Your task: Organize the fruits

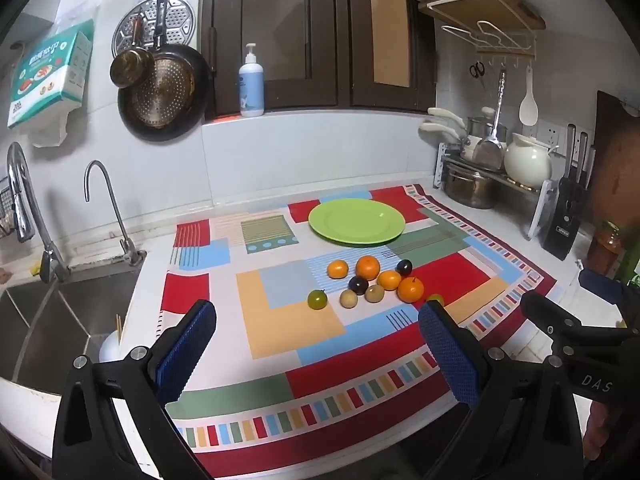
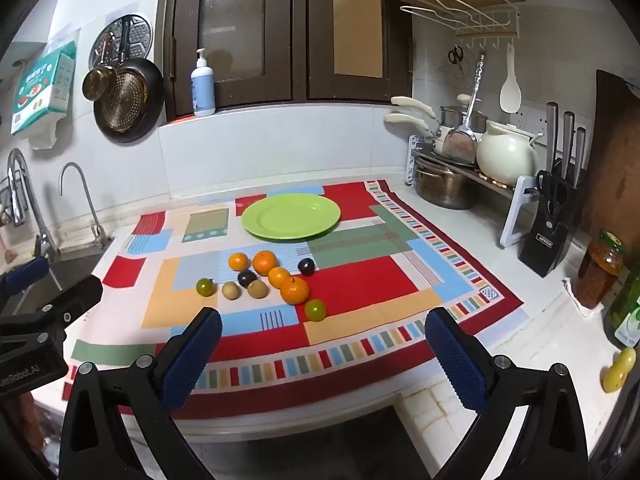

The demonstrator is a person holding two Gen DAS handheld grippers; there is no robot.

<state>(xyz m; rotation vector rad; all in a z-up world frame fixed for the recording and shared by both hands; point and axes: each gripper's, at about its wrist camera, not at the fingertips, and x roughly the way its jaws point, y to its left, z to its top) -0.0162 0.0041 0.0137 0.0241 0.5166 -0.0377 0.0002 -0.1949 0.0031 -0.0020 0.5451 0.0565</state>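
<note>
From the left wrist camera, the left gripper [image 1: 316, 344] stands wide open with nothing between its blue pads, hovering over the near part of the patterned cloth [image 1: 280, 336]. The fruits [image 1: 372, 284] lie loose in a cluster mid-cloth, just in front of the bare green plate [image 1: 357, 221]; one green fruit [image 1: 436, 299] is half hidden behind the right-side finger. At the right edge only part of the right gripper [image 1: 576, 332] shows, its opening unreadable there. From the right wrist camera, the right gripper [image 2: 323, 340] is likewise spread wide and holds nothing. The cluster sits between it and the plate, four oranges [image 2: 295, 289] touching or nearly so. A yellow item [image 2: 618, 370] at the right edge is too distorted to identify.
</note>
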